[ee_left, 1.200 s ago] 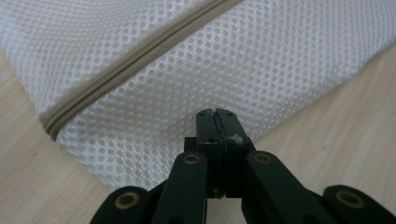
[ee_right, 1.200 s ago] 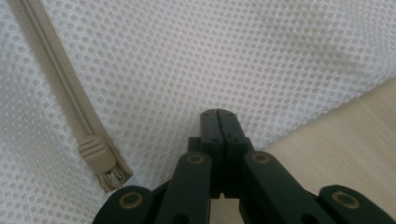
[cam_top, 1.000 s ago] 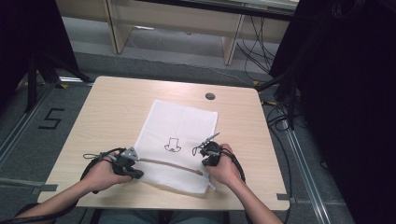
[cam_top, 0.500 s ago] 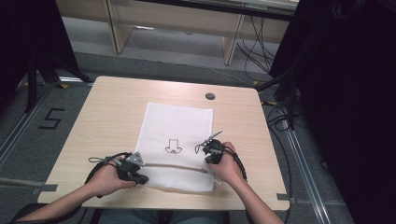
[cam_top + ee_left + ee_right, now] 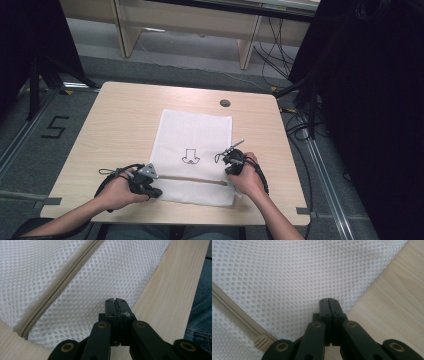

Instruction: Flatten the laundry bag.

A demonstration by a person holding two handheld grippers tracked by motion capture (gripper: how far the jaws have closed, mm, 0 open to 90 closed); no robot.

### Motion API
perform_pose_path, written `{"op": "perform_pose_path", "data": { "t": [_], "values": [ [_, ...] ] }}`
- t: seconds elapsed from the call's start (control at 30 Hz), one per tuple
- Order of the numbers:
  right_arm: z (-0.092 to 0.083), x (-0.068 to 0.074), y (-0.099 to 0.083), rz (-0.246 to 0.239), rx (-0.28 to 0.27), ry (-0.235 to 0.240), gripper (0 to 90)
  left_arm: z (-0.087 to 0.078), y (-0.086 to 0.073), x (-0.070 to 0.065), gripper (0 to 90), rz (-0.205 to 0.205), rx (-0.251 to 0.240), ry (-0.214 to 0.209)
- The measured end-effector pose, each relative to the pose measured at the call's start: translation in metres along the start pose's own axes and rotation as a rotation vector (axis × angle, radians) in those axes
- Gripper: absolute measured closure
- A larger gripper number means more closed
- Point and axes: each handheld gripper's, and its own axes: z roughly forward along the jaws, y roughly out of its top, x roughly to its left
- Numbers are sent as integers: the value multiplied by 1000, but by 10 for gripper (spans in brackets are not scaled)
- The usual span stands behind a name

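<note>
White mesh bag [image 5: 192,150] lies flat mid-bench [image 5: 125,115], zipper [image 5: 57,287] running across its near end. Left gripper [image 5: 116,301] and right gripper [image 5: 329,300] sit at its near corners, both jaws pressed together; can't tell if mesh is pinched.

Both forearms came in from the bottom edge, angled inward. The left gripper [image 5: 150,187] lay low with its jaws pressed together; the right gripper [image 5: 234,165], held more upright, had its jaws closed too.

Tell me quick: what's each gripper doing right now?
Left gripper: shut, pinching the mesh bag edge.
Right gripper: shut, at the bag's edge; grip unclear.
</note>
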Motion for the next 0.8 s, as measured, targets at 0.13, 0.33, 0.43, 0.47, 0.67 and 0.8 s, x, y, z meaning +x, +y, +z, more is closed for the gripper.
{"op": "perform_pose_path", "data": {
  "t": [0.13,0.33,0.43,0.47,0.67,0.8],
  "values": [
    [0,-3,-1,-3,-10,3,900,0,-1,-2,882,-2,-6,-4],
    [-1,-2,-2,0,3,-3,900,-1,-3,-3,884,-14,-7,-16],
    [-1,-3,-3,3,3,-1,900,-1,-3,-3,883,-2,4,-7],
    [-1,-2,-3,14,8,-1,900,0,-3,-6,883,-3,-1,-19],
    [-1,-1,-2,-1,6,-10,900,1,-2,-11,883,2,2,-33],
    [-2,1,-3,-7,13,-19,900,0,-4,-12,884,-12,5,-39]
  ]
}}
